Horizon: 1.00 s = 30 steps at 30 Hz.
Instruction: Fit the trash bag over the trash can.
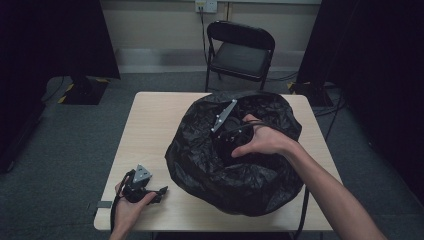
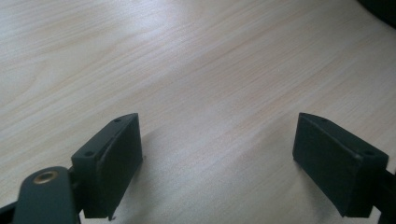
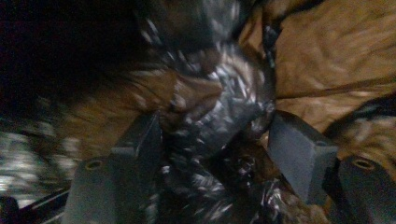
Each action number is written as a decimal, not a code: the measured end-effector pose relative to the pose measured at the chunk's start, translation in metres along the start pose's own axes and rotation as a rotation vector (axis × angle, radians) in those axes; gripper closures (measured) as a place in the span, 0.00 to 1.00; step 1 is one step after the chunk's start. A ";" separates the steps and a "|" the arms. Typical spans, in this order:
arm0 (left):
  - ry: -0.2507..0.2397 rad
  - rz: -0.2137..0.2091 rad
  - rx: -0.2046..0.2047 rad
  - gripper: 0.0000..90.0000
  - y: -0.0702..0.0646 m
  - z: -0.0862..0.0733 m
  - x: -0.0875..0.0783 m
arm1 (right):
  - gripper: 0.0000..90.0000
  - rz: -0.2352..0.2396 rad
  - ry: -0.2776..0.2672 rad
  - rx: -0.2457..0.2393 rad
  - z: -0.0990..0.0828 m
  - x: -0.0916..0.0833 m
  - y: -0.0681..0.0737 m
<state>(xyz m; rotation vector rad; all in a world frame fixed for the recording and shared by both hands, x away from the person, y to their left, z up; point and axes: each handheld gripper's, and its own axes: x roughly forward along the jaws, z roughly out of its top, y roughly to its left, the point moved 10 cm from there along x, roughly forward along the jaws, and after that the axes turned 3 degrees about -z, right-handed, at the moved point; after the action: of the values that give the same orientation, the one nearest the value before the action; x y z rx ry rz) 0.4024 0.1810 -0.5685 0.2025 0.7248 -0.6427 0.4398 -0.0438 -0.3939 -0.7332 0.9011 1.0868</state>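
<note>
Big black bag [image 1: 235, 165], heaped on the counter [image 1: 150, 125], spread over its middle and right side. Thin glossy film, crumpled all over: judged light, limp and slippery, easy to tear if yanked, and sure to cave in wherever pressed. Best taken by a gathered fold or a bunched stretch of rim, not by a flat panel, which would likely slide out from between the pads.

Right gripper [image 1: 227, 131] sunk into the bag's open top, grey plate jutting up, right hand [image 1: 262, 140] wrapped around it. From the right gripper view, jaws parted with a twisted rope of shiny film [image 3: 219, 116] running up between them, brushing or close against both pads. Not yet clamped, as far as the blur allowed. Brownish surface glimpsed behind the film, too smeared to name.

Left gripper [image 1: 152, 192] down at the near-left corner, held low in the left hand [image 1: 131, 207], spread wide, empty, over bare wood. Just beside the bag's left flank, apart from it, with a dark sliver of bag [image 2: 380, 9] at the far corner of the left gripper view.
</note>
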 end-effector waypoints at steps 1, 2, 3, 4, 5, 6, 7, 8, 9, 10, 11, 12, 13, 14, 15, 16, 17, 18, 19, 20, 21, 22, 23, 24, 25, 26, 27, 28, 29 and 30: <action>0.000 0.000 0.000 0.17 0.000 0.000 0.000 | 0.38 -0.003 -0.024 -0.001 0.004 -0.005 0.000; 0.000 0.000 0.000 0.17 0.000 0.000 0.000 | 0.38 0.000 -0.056 -0.008 0.009 -0.011 0.001; 0.000 0.000 0.000 0.17 0.000 0.000 0.000 | 0.38 0.007 -0.091 0.002 0.015 -0.017 0.001; 0.000 -0.001 0.000 0.17 0.000 0.000 0.000 | 0.37 0.011 -0.123 0.004 0.021 -0.024 0.001; 0.000 -0.001 0.000 0.17 0.000 0.000 0.000 | 0.37 0.005 -0.149 0.005 0.025 -0.030 0.000; 0.000 -0.001 -0.001 0.17 0.000 0.000 0.000 | 0.37 0.000 -0.172 0.010 0.028 -0.037 -0.002; 0.000 -0.001 0.000 0.17 0.000 0.000 0.000 | 0.37 -0.004 -0.188 0.015 0.030 -0.043 -0.003; 0.000 -0.001 0.000 0.17 0.000 0.000 0.000 | 0.37 -0.001 -0.207 0.019 0.032 -0.049 -0.003; 0.000 0.000 0.000 0.17 0.000 0.000 0.000 | 0.38 0.006 -0.230 0.020 0.033 -0.055 -0.003; 0.000 -0.001 0.000 0.17 0.000 0.000 0.000 | 0.39 0.007 -0.255 0.024 0.033 -0.061 -0.004; 0.000 -0.001 0.000 0.17 0.000 0.000 0.000 | 0.39 0.005 -0.283 0.025 0.034 -0.068 -0.005; 0.000 -0.001 0.000 0.17 0.000 0.000 0.000 | 0.41 0.007 -0.315 0.028 0.035 -0.075 -0.005; 0.000 -0.001 0.000 0.17 0.000 0.000 0.000 | 0.42 0.010 -0.349 0.032 0.036 -0.082 -0.005; 0.001 -0.001 0.000 0.17 0.000 0.000 0.000 | 0.46 0.014 -0.391 0.029 0.037 -0.089 -0.004; 0.002 -0.002 0.001 0.17 0.000 0.000 0.000 | 0.50 0.026 -0.427 0.020 0.038 -0.096 -0.001; 0.002 -0.002 0.001 0.17 0.000 0.000 0.000 | 0.52 0.040 -0.458 0.001 0.039 -0.101 0.003; 0.002 -0.001 0.002 0.17 0.000 0.000 0.000 | 0.58 0.064 -0.489 -0.020 0.040 -0.106 0.008; 0.001 -0.001 0.000 0.17 0.000 0.000 0.001 | 0.63 0.101 -0.506 -0.053 0.039 -0.110 0.016; 0.002 -0.001 0.002 0.17 0.001 0.000 0.001 | 0.63 0.132 -0.508 -0.090 0.038 -0.111 0.024; 0.002 -0.001 0.002 0.17 0.000 0.000 0.001 | 0.66 0.159 -0.495 -0.118 0.035 -0.110 0.030; 0.002 -0.001 0.002 0.17 0.001 0.000 0.001 | 0.66 0.186 -0.470 -0.149 0.031 -0.107 0.037; 0.002 -0.001 0.002 0.17 0.001 0.000 0.001 | 0.66 0.203 -0.446 -0.177 0.027 -0.103 0.041; 0.002 -0.001 0.002 0.17 0.001 0.000 0.001 | 0.66 0.204 -0.426 -0.187 0.024 -0.098 0.044; 0.002 -0.001 0.002 0.17 0.000 0.000 0.001 | 0.65 0.205 -0.395 -0.199 0.020 -0.094 0.045; 0.002 -0.001 0.002 0.17 0.000 0.000 0.001 | 0.64 0.203 -0.359 -0.211 0.016 -0.088 0.046; 0.002 -0.001 0.002 0.17 0.000 0.000 0.001 | 0.63 0.211 -0.334 -0.216 0.013 -0.083 0.047; 0.002 -0.001 0.002 0.17 0.000 0.000 0.001 | 0.62 0.223 -0.306 -0.218 0.008 -0.078 0.049; 0.002 -0.001 0.002 0.17 0.000 0.000 0.001 | 0.62 0.224 -0.276 -0.233 0.004 -0.073 0.051; 0.002 -0.001 0.002 0.17 0.001 0.000 0.001 | 0.61 0.214 -0.256 -0.242 0.002 -0.069 0.050; 0.002 -0.001 0.002 0.17 0.000 0.000 0.001 | 0.60 0.211 -0.238 -0.246 -0.001 -0.065 0.051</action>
<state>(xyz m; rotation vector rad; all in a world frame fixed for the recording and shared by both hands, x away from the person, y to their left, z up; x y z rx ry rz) 0.4032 0.1810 -0.5687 0.2044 0.7265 -0.6445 0.3785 -0.0557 -0.3402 -0.7014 0.6573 1.4577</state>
